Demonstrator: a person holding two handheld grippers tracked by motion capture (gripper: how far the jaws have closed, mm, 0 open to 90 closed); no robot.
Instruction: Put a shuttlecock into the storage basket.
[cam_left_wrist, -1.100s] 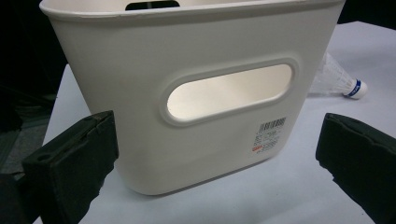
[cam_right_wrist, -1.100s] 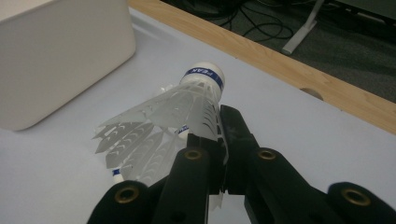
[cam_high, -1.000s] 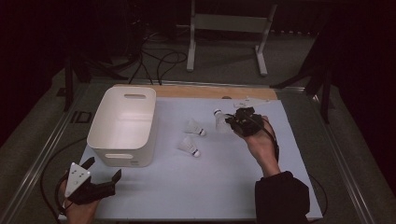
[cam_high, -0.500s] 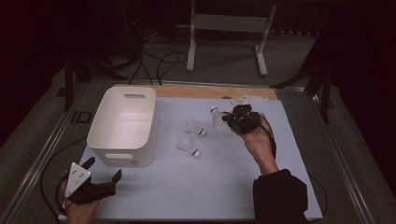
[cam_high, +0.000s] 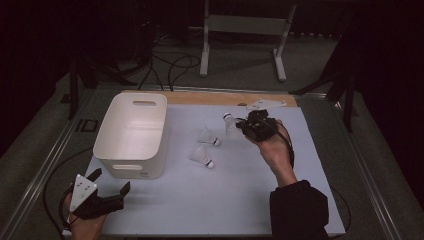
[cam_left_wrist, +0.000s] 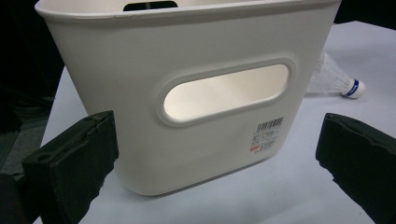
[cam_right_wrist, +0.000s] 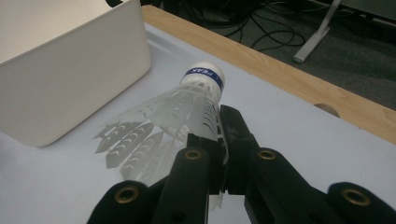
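Shuttlecock (cam_right_wrist: 187, 109) pinched by its skirt in the right gripper (cam_high: 248, 126) — two more shuttlecocks (cam_high: 202, 156) on the mat beyond its jaws, toward the white bin (cam_left_wrist: 187, 98) — directly ahead of the gaping, empty left gripper (cam_high: 111, 181).

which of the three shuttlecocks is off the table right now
The shuttlecock clamped by its skirt in the right gripper, cork pointing away. The other two shuttlecocks lie on their sides on the table, beside the white bin.
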